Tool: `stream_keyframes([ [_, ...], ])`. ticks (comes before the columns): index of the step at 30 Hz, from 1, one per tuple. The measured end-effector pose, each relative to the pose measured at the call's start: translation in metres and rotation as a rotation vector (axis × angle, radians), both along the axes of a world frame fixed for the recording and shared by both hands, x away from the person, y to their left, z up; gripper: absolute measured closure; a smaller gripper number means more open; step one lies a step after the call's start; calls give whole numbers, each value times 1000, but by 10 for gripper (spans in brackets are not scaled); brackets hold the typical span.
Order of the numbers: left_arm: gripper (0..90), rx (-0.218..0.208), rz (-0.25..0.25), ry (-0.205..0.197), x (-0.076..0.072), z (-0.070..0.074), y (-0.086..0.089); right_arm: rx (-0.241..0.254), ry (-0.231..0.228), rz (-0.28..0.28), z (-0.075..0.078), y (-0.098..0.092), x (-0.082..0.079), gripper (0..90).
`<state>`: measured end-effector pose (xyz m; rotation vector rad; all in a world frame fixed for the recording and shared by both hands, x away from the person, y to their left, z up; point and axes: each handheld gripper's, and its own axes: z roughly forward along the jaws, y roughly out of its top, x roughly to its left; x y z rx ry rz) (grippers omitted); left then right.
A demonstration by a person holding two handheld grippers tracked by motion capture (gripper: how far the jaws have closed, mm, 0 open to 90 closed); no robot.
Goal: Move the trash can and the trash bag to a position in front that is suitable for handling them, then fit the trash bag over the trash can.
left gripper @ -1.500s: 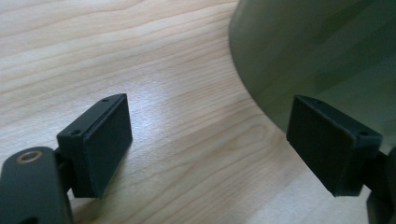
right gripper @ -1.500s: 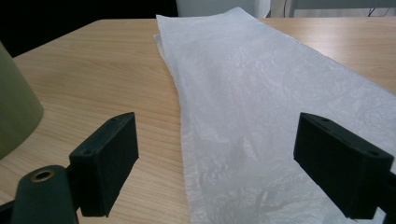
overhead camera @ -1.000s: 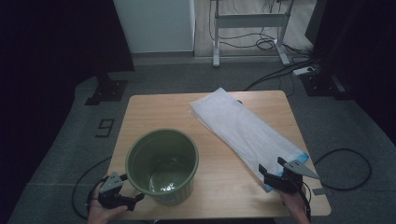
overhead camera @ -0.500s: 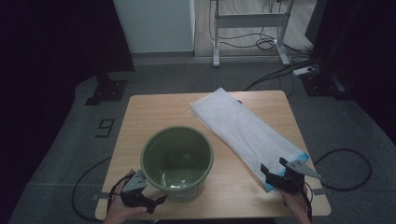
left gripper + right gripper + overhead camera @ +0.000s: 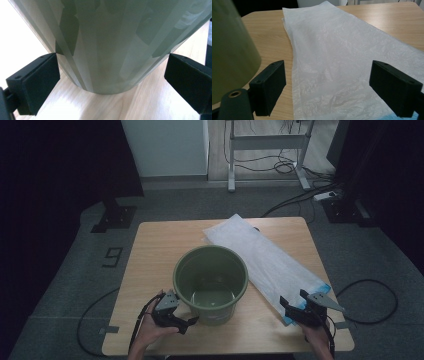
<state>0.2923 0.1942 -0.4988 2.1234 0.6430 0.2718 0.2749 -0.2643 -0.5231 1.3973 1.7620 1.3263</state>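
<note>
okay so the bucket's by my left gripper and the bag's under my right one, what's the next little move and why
Probably lower the right gripper and close it on the near, blue-edged end of the white plastic bag. Its jaws stand open over that end, with the bag lying flat on the table. The left gripper is open around the base of the green bucket, so likely the bag is meant to line the bucket.

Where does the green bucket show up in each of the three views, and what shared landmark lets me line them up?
High view: green bucket stands at the table's near centre, left gripper at its base.
Left gripper view: its lower wall spans the picture between open jaws.
Right gripper view: its side runs along the left edge.
Shared landmark: the wooden table, seen under the bucket in every view.
</note>
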Motion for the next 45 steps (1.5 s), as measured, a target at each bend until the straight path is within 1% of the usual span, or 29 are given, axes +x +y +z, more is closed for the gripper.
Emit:
stream_keyframes([
  [5,16,-6,-1,5,8,-1,-16,-7,-1,1,0,1,-1,134],
  [6,34,17,5,0,8,-3,-23,-9,-1,-1,0,1,-1,134],
  [9,48,30,13,-3,8,-4,-25,-23,-2,-6,0,1,0,132],
  [11,43,15,33,4,9,-4,-20,-35,-3,-3,1,3,0,130],
  [12,51,15,54,0,8,-3,-16,-51,-8,3,2,5,0,127],
  [14,51,29,98,-12,3,-1,-7,-57,-8,13,3,9,1,126],
  [16,51,28,107,-14,2,-1,-3,-61,-7,15,3,11,1,125],
  [18,52,22,140,-14,0,-1,8,-91,2,4,4,16,1,125],
  [19,55,22,140,-14,0,-1,8,-91,2,4,4,16,1,125],
  [22,58,18,184,-4,2,-3,20,-140,30,-21,4,24,4,128],
  [23,63,4,194,3,3,-5,24,-158,47,-20,3,29,7,128],
  [24,69,6,194,2,4,-8,29,-179,85,-6,1,39,15,129],
  [25,70,6,194,2,4,-8,29,-179,85,-6,1,39,15,129],
  [27,70,40,201,3,5,-12,31,-193,120,-10,-1,48,26,130],
  [28,69,45,199,6,6,-13,32,-207,167,-21,-5,58,39,131],
  [29,69,49,203,9,6,-14,33,-207,167,-21,-5,58,39,131],
  [30,67,52,217,10,7,-15,35,-211,202,-16,-10,64,47,131],
  [31,68,52,217,10,7,-15,35,-211,202,-16,-10,64,47,131],
  [32,69,48,221,14,8,-16,37,-217,234,-21,-15,71,56,132],
  [33,69,49,226,19,9,-18,38,-217,234,-21,-15,71,56,132],
  [35,70,52,233,31,11,-22,41,-236,258,-34,-21,77,66,139],
  [36,71,65,237,38,11,-24,42,-247,271,-53,-24,80,74,170],
  [37,71,65,237,38,11,-24,42,-247,271,-53,-24,80,74,170],
  [38,72,75,240,38,10,-25,42,-284,277,-92,-26,82,79,298],
  [39,72,78,242,36,10,-25,42,-284,277,-92,-26,82,79,298],
  [40,74,78,243,36,10,-25,42,-300,258,-95,-26,80,79,445],
  [41,74,81,244,36,11,-25,43,-300,258,-95,-26,80,79,445],
  [43,76,81,253,38,11,-26,43,-302,264,-84,-25,75,77,548],
  [45,82,70,256,42,11,-27,44,-297,264,-97,-25,66,71,630],
])
